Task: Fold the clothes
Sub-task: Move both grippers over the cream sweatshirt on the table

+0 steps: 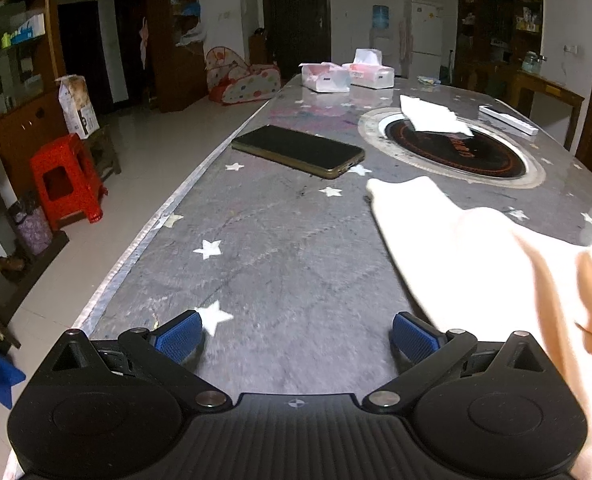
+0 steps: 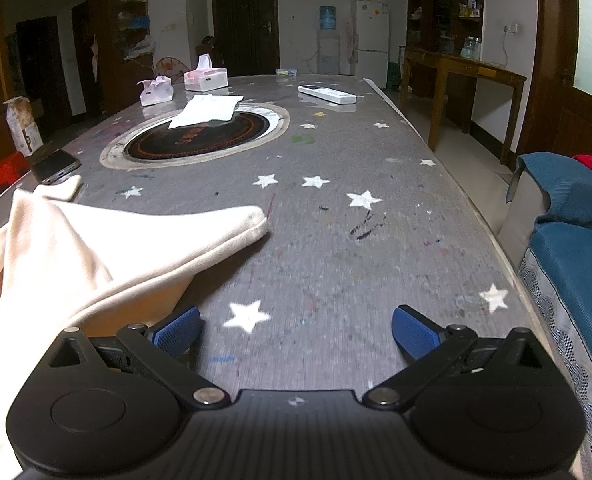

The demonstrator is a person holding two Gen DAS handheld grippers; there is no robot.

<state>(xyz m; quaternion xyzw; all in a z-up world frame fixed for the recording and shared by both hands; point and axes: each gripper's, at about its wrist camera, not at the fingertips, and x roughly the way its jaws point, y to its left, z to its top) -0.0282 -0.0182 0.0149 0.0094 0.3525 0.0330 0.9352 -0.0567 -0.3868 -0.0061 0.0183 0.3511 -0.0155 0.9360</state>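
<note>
Spanning both views: grey star-printed table (image 1: 280,264), round inset hotplate (image 2: 200,140) at 11 o'clock from right wrist. Cream garment (image 2: 96,248) lying crumpled on table, at 9 o'clock of right gripper (image 2: 296,330), at 3 o'clock of left gripper (image 1: 298,334). Both tongs spread wide, pinching nothing. Smartphone (image 1: 298,151) at 12 o'clock, well apart.

Dim room, fisheye edges, overexposed cloth (image 1: 468,264)

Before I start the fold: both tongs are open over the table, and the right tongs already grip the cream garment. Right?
Not quite. The right tongs are open with nothing between them; the cream garment lies beside them, as the right wrist view shows. The left tongs are open too.
</note>
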